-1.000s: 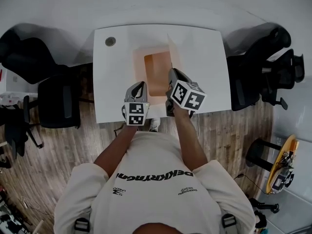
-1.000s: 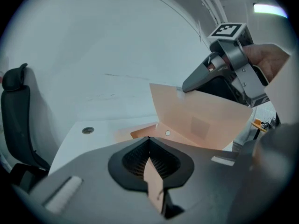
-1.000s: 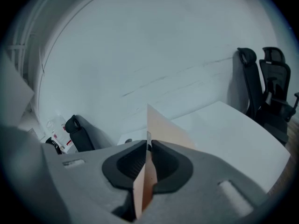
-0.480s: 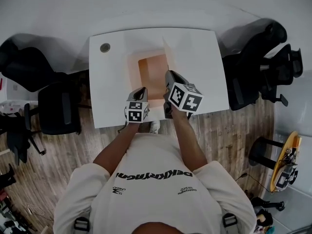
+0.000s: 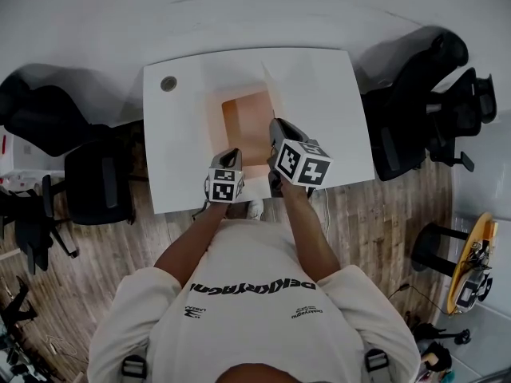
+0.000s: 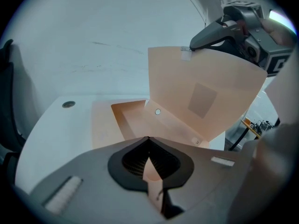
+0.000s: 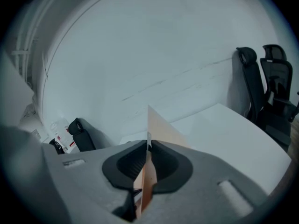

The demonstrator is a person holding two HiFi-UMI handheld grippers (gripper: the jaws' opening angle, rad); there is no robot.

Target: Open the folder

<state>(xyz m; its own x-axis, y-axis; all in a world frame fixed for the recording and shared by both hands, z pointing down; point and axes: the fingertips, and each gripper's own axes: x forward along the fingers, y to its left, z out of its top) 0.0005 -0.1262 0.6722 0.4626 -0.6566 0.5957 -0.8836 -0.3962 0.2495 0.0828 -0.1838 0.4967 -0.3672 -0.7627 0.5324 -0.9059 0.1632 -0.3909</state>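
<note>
As both slant downward, the left tongs [image 6: 148, 143] pinch the folder [image 6: 138, 120] low, the right tongs [image 7: 148, 148] clench its raised cover [image 7: 158, 125].

White table [image 5: 184, 158], office chairs [image 5: 407, 126]
Grommet [image 5: 168, 83] sits beyond the left gripper [image 5: 232, 153]; chairs stand right of the right gripper [image 5: 277, 124].

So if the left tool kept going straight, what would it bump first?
Probably the folder itself: the left tool pinches its near edge, and straight ahead lies its flat half on the table, then the raised cover. Depth is unclear.
</note>
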